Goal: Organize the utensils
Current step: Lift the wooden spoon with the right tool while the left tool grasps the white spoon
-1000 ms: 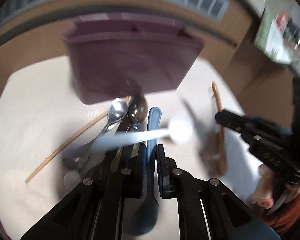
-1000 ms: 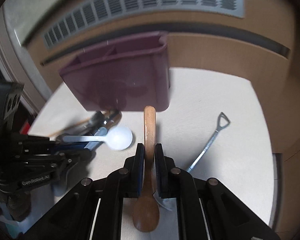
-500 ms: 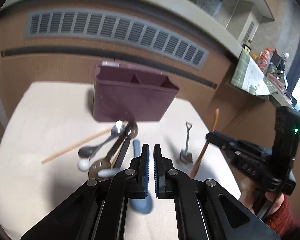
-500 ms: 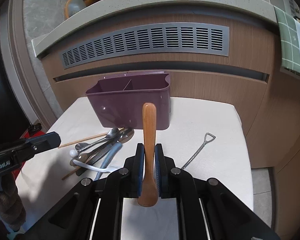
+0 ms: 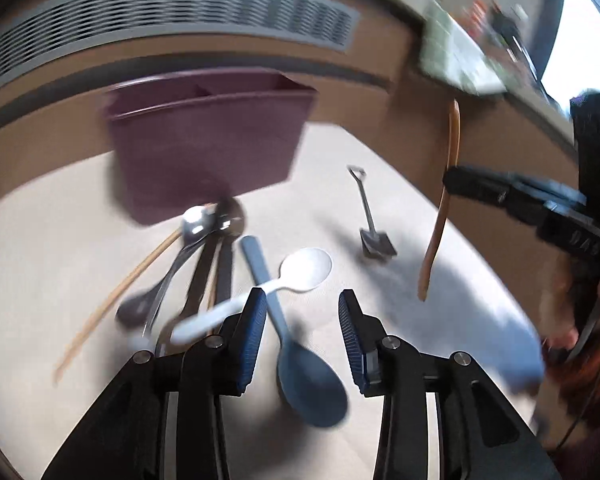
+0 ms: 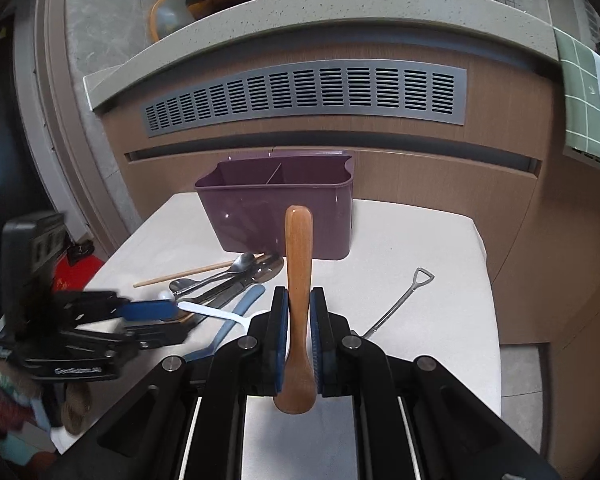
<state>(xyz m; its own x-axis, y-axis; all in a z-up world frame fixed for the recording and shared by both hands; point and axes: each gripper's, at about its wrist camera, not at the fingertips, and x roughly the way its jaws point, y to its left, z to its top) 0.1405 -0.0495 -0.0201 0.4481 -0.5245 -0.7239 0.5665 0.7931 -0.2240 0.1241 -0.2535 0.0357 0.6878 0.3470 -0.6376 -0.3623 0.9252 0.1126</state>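
Note:
A purple divided utensil holder [image 6: 276, 204] stands at the back of the white table; it also shows in the left wrist view [image 5: 208, 140]. My right gripper [image 6: 299, 344] is shut on a wooden spoon [image 6: 298, 280], held upright above the table; the spoon shows in the left wrist view [image 5: 444, 200]. My left gripper [image 5: 302, 320] is open and empty, low over a blue-grey spoon [image 5: 300, 360] and a white plastic spoon [image 5: 300, 268]. A pile of metal spoons [image 5: 196, 240] and a wooden chopstick [image 5: 116, 300] lies in front of the holder.
A small metal shovel-shaped spoon [image 5: 370, 220] lies alone at the right of the table [image 6: 440, 320]. A wood-panelled wall with a vent grille [image 6: 308, 96] rises right behind the table. The table's right edge drops to the floor.
My left gripper has opened and dropped low over the blue-grey and white spoons. My right gripper has kept hold of the wooden spoon and lifted it back from the holder.

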